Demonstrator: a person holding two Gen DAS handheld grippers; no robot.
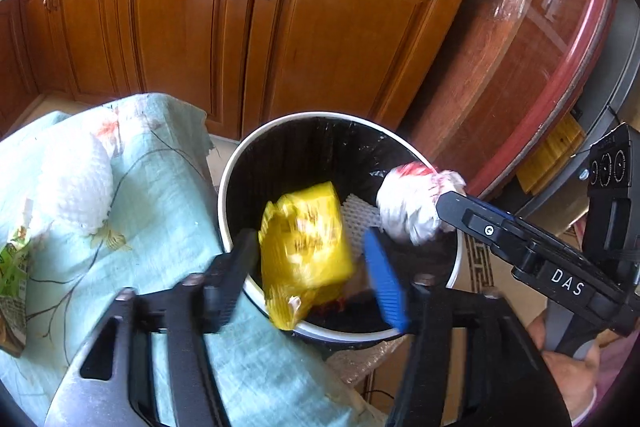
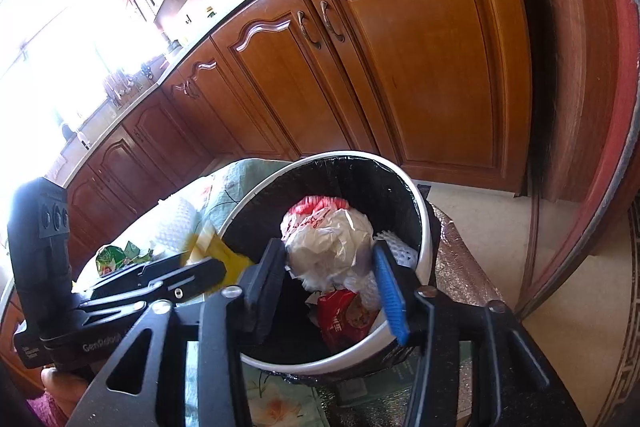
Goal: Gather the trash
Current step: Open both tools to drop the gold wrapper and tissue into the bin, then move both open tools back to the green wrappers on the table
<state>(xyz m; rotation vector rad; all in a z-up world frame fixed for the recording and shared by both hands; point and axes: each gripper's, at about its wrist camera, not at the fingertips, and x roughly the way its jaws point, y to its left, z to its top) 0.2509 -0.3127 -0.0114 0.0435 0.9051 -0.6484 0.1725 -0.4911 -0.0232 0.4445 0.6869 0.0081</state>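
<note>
Both loads are arriving at the round white bin lined with black plastic film (image 1: 224, 187), so the drop-off is well underway. The left gripper (image 1: 310, 277) is standing spread over the bin's near rim; the crinkly yellow plastic packet (image 1: 306, 247) is sitting loose between its pads, blurred, and seemingly dropping into the bin. The right gripper (image 2: 332, 287) is likewise parted above the bin's mouth, with the crumpled white-and-red plastic bag wad (image 2: 328, 239) bulging between its fingers; whether the pads are pressing on it I cannot tell, though it looks close to released.

Already lying inside the bin are a glossy red snack wrapper (image 2: 348, 315) and a piece of white foam netting (image 1: 356, 215), ribbed and springy-looking.

Judging by what is lying beside the bin, work is remaining: on the pale green woven cloth with a floral print (image 1: 168, 187), to the bin's left, a lumpy white foam mesh sleeve (image 1: 80, 183) and a creased green foil wrapper (image 1: 14, 267) are waiting to be picked up.
</note>
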